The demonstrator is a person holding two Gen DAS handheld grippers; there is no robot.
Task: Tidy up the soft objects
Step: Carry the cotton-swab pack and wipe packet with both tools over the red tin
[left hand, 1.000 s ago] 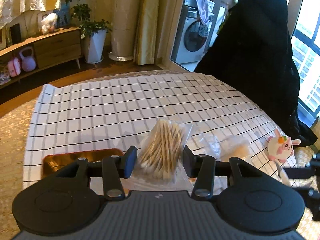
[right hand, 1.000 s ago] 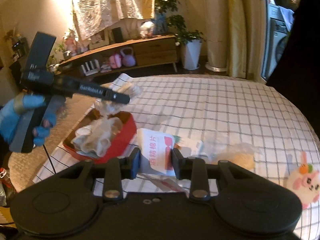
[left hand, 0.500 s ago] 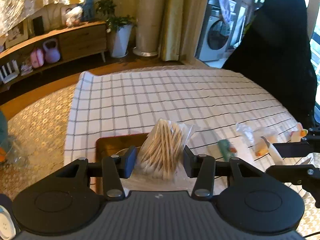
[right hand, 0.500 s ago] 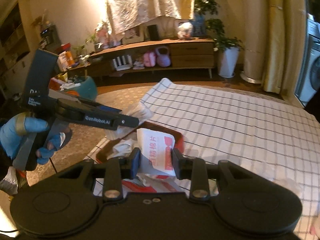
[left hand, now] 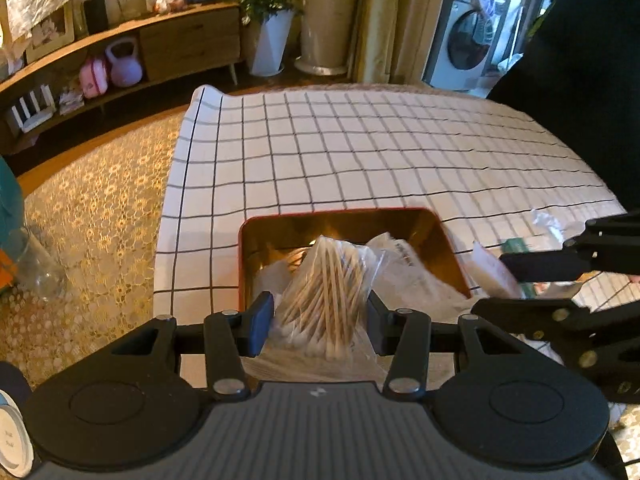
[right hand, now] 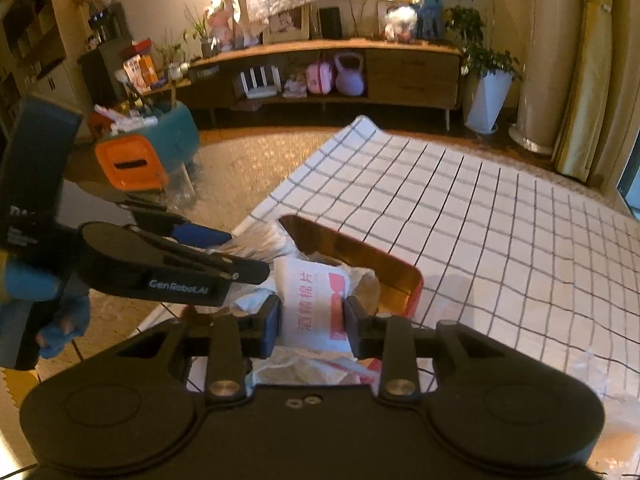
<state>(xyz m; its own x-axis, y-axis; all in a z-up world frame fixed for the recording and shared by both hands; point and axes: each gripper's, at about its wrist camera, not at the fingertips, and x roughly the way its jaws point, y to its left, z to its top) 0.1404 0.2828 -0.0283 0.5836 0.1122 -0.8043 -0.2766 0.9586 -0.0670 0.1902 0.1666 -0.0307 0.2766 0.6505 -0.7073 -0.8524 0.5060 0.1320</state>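
Cotton swabs: pale sticks in clear crinkled bag.

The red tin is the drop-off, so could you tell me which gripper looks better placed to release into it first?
Probably left. The left gripper holds its bag of cotton swabs directly over the red tin; the right gripper, clamping the white packet, sits nearer the tin's corner.

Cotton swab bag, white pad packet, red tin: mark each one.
cotton swab bag (left hand: 324, 292), left wrist view, on the bundle of wooden sticks.
white pad packet (right hand: 312, 308), right wrist view, on its printed front.
red tin (left hand: 340, 213), left wrist view, on its far rim.
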